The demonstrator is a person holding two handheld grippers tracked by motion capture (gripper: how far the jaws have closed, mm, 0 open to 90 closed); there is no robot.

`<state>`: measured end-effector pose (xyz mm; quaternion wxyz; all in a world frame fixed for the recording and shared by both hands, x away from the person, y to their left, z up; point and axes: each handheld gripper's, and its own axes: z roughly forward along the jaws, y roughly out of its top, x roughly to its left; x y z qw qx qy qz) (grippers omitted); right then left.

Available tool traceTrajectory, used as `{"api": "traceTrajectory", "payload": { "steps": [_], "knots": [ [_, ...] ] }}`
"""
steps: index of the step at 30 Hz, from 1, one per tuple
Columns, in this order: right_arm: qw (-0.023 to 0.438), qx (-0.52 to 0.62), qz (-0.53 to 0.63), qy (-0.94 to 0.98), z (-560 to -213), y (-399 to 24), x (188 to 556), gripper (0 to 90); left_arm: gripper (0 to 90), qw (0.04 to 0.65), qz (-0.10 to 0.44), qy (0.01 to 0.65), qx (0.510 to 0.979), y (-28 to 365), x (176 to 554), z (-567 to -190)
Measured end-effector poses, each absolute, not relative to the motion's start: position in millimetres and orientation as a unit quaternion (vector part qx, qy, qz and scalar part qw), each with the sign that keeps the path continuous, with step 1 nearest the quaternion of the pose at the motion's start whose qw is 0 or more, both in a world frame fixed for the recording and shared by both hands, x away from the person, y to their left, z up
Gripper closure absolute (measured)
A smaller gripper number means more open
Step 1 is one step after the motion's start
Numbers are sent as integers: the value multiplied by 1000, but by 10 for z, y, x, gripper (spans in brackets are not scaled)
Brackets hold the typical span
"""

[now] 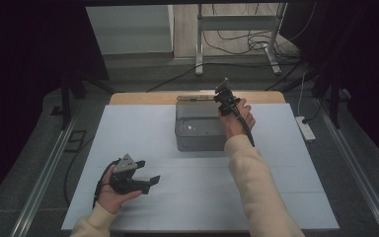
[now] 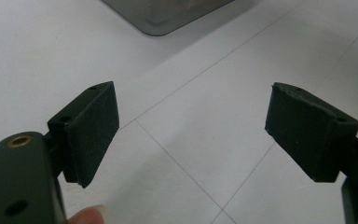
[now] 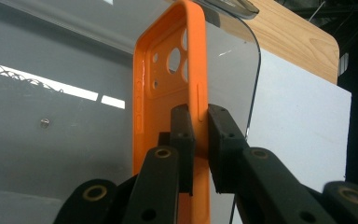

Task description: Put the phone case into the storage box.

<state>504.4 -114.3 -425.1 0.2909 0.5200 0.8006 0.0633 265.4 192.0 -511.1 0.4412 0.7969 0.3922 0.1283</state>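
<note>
An orange phone case (image 3: pixel 168 93) with camera cut-outs stands upright, and my right gripper (image 3: pixel 200 126) is shut on its side rim. It hangs just over the inside of a clear grey plastic box (image 3: pixel 51 116). From above, the right gripper (image 1: pixel 225 98) is at the far right corner of that box (image 1: pixel 200 129). My left gripper (image 1: pixel 148 171) rests low over the white board at the front left. Its jaws stand wide apart, with nothing between them. In the left gripper view the left gripper (image 2: pixel 191 130) faces bare white board, and a corner of the box (image 2: pixel 168 14) shows at the top.
The box sits on a white board (image 1: pixel 143 128) laid over a wooden table (image 1: pixel 143 98). A small screw-like speck (image 3: pixel 44 122) lies on the box's floor. A white power strip (image 1: pixel 306 129) lies on the floor to the right. A metal stand and cables (image 1: pixel 237 44) are beyond the table.
</note>
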Motion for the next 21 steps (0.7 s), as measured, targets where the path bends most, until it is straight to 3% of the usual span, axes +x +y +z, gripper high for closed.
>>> {"api": "traceTrajectory", "payload": {
  "steps": [21],
  "knots": [
    [287, 520, 40, 804, -4409, -1163, 5070, 810, 174, 437, 126, 391, 800, 1916, 2657, -5121]
  ]
}}
